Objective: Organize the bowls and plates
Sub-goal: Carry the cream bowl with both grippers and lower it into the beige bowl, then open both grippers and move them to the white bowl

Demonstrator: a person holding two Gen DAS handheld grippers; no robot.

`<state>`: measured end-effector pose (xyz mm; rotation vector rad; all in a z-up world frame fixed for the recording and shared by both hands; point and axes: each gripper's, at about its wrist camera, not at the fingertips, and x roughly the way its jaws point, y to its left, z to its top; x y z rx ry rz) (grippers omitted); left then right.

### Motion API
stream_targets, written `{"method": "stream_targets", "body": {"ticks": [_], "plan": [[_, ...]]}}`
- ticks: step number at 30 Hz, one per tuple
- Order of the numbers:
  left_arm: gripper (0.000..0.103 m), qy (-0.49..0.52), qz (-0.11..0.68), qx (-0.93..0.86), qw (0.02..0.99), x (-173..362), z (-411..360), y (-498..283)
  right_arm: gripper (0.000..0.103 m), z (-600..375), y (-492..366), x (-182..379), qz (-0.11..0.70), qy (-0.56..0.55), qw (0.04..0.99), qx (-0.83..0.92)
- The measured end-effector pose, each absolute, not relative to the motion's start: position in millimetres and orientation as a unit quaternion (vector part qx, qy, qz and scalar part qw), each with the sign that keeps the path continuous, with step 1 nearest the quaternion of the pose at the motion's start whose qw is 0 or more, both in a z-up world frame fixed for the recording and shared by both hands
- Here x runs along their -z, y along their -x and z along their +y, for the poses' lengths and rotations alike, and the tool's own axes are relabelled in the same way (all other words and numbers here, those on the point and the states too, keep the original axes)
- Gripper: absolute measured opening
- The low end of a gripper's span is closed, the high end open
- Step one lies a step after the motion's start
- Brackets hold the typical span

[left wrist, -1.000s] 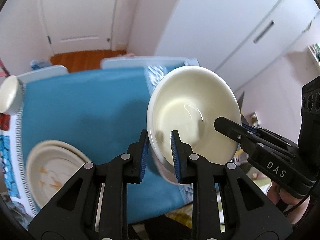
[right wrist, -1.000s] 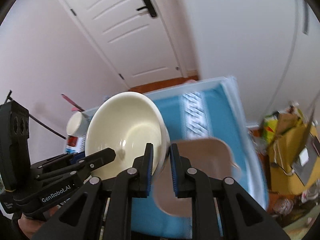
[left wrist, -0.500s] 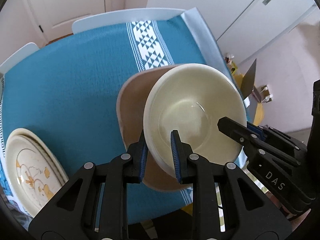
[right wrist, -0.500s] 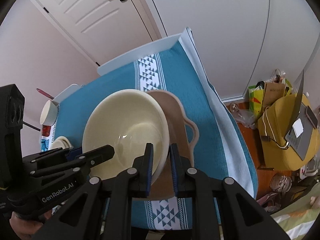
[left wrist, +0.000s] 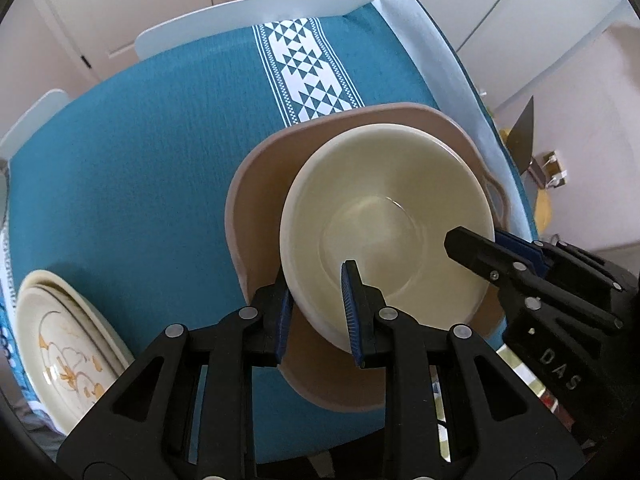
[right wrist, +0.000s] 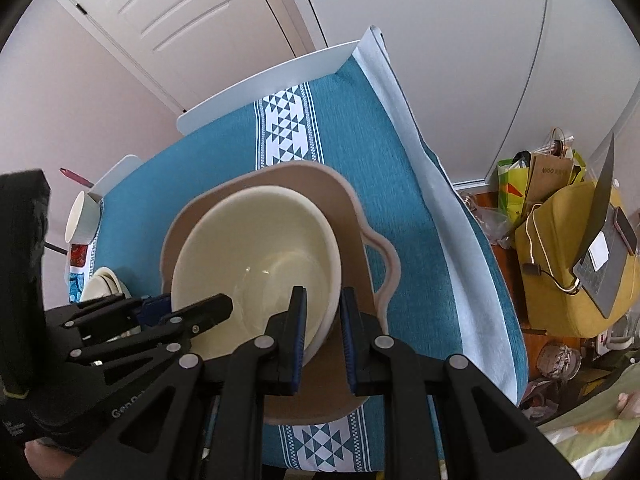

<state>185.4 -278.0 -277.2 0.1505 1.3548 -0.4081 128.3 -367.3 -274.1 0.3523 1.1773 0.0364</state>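
Cream bowl (left wrist: 386, 220) is positioned over the tan handled dish (left wrist: 256, 184) on the teal tablecloth (left wrist: 132, 168), its opposite rims straddled by the parted left gripper (left wrist: 316, 312) and right gripper (right wrist: 322, 338), both angled downward.

This is a lived-in home, likely a dining corner: a table under a teal patterned tablecloth (right wrist: 400, 184) carries household crockery, a white panelled door (right wrist: 188, 20) stands behind it, and a yellow armchair (right wrist: 560, 264) holds a laptop (right wrist: 600, 248) beside shopping bags (right wrist: 536, 176).
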Motion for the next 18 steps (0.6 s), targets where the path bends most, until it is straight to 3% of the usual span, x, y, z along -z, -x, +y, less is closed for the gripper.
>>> {"method": "stream_targets", "body": {"ticks": [18], "plan": [[0.026, -0.074, 0.604, 0.187, 0.771, 253, -275, -177, 0.015, -377, -124, 253, 0.547, -0.172, 0.819, -0.009]]}}
